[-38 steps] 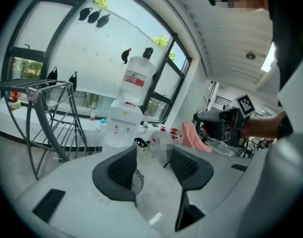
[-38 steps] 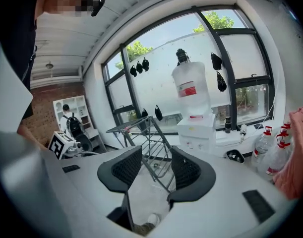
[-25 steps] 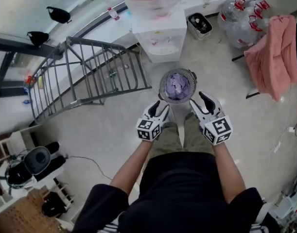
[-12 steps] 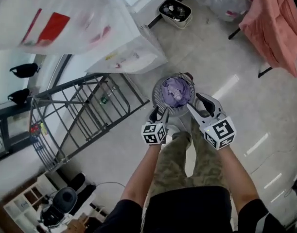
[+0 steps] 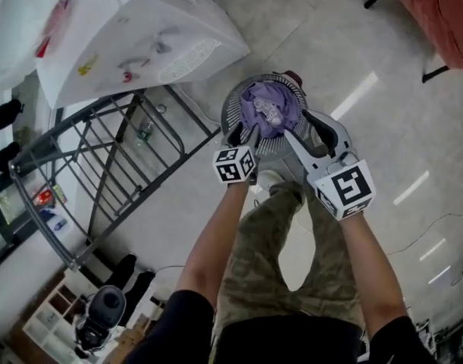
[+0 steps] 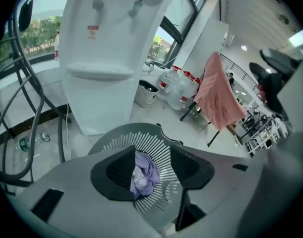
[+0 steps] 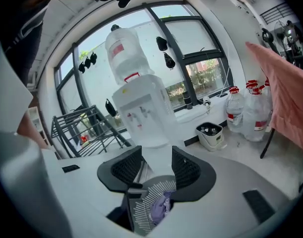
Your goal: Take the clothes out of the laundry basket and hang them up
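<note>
A round grey slatted laundry basket (image 5: pixel 239 105) stands on the floor by the person's feet, with a crumpled purple garment (image 5: pixel 266 109) inside. My left gripper (image 5: pixel 244 135) hovers at the basket's near rim, open, nothing between its fingers. In the left gripper view the purple garment (image 6: pixel 145 175) shows below, through the gap of the left gripper (image 6: pixel 152 168). My right gripper (image 5: pixel 301 126) is open over the basket's right rim, empty. Below the right gripper (image 7: pixel 153 166) lie the basket (image 7: pixel 150 195) and garment (image 7: pixel 160 208).
A dark metal drying rack (image 5: pixel 102 165) stands to the left. A white water dispenser (image 5: pixel 140 44) is behind the basket. A pink garment (image 5: pixel 443 6) hangs on a stand at the right. Water bottles (image 7: pixel 240 113) and a small bin (image 7: pixel 211 135) sit near the window.
The head view has tipped further down and closer. Both grippers have come forward from in front of the basket to over its near rim.
</note>
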`<state>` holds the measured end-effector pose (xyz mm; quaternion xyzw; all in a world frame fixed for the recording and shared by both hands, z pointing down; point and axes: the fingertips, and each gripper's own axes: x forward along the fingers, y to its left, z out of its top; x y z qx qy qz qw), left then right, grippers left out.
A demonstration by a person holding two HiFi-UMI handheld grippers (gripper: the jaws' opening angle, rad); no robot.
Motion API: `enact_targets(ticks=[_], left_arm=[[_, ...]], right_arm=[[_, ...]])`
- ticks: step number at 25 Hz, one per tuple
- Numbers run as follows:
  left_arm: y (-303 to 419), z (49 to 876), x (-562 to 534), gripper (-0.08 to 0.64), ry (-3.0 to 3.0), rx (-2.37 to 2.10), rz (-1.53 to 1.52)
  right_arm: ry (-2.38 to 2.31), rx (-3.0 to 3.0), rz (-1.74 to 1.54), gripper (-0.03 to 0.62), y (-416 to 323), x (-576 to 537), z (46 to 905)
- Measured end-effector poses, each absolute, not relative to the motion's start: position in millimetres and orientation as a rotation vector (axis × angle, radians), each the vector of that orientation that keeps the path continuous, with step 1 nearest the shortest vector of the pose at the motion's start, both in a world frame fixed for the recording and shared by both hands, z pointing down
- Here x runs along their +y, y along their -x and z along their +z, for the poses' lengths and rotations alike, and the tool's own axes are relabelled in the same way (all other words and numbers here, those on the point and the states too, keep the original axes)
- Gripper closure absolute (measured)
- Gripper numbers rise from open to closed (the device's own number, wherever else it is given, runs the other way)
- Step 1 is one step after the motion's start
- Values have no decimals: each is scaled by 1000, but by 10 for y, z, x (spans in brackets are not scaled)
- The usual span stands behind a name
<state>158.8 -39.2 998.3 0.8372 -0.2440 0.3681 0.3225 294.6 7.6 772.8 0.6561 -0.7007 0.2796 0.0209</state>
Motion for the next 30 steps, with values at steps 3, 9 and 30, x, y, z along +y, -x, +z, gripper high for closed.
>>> enact_targets(ticks=[3, 9, 30], left_arm=[[-1695, 10401, -524, 359, -2192, -651, 948], [-1736, 11249, -583, 356, -2141, -638, 998], [-1437, 12811, -826, 351, -1919, -818, 1203]], right_arm=[[-2071, -2135, 869, 433, -2979, 72, 8058], [-2074, -2162, 890, 433, -2896, -85, 8531], [-1946, -2290, 991, 419, -3046, -347, 9048]])
